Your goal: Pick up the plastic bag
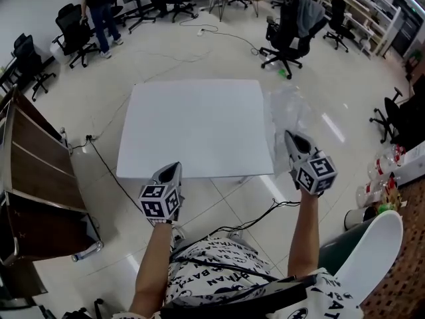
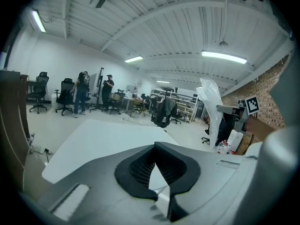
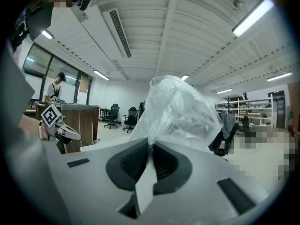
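Beside the table [image 1: 199, 125], right claw [image 1: 290, 137] grips plastic bag [image 1: 287, 108].

A white table [image 1: 199, 125] with a flat square top stands in front of me. It stands on a pale, shiny floor [image 1: 332, 92] made of big tiles. A black cable [image 1: 106, 165] lies on the floor. It runs from the left, past the table's near left corner, toward my feet. A thin cable [image 1: 229, 35] lies on the floor farther off. Black chairs on wheels [image 1: 285, 38] stand on the floor around the room. A brown wooden cupboard [image 1: 30, 171] stands on my left.
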{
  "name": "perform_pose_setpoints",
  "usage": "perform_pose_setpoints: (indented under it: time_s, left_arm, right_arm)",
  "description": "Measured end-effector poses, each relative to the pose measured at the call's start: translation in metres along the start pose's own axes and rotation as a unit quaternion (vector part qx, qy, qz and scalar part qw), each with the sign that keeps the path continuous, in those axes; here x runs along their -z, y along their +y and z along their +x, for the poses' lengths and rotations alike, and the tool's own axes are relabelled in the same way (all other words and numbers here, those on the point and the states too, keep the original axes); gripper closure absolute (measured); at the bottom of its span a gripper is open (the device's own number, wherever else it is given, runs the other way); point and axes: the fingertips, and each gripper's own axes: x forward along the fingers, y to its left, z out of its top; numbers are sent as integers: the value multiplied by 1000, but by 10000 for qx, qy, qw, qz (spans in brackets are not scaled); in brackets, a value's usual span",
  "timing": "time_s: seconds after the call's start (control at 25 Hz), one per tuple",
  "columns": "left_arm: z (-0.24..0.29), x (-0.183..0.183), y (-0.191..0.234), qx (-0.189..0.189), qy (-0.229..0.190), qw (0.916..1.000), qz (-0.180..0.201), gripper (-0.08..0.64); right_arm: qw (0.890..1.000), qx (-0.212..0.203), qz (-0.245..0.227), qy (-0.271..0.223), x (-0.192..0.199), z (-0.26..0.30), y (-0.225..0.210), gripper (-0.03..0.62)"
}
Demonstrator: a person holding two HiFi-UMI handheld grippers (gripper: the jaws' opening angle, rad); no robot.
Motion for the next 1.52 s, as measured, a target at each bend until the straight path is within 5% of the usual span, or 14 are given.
perform_pose_setpoints:
  time_s: [0.16, 0.32, 0.56, 0.8, 1.04, 1.2, 1.28, 1.52]
  left_arm:
    - [12, 10, -3, -142, 82, 9998, -86, 557]
    - [23, 24, 0, -300, 186, 9992, -172, 557]
    - [25, 48, 30, -657, 372, 9965, -370, 557]
    - [21, 83, 61, -850, 661, 9920, -653, 557]
    - [18, 103, 83, -936, 842, 9885, -841, 557]
    - [22, 106, 92, -933, 887, 9877, -887, 557]
    - [25, 106, 96, -914, 912, 9875, -904, 557]
    - [48, 107, 116, -783, 1063, 9883, -769, 558]
  right_arm:
    - [9967, -545, -578, 182, 4, 52, -18, 580]
    - [9827, -1510, -960, 483, 15, 116, 9, 580]
    - [9354, -2779, -1786, 1259, 84, 206, 110, 578]
    - [8637, -3712, -2848, 1873, 166, 253, 214, 575]
    - [8373, -4060, -2770, 2393, 226, 275, 268, 571]
    - [8408, -3979, -2639, 2552, 249, 286, 283, 560]
    - [8490, -3882, -2464, 2605, 255, 291, 288, 421]
    - [9088, -3233, -1278, 2306, 229, 285, 266, 350]
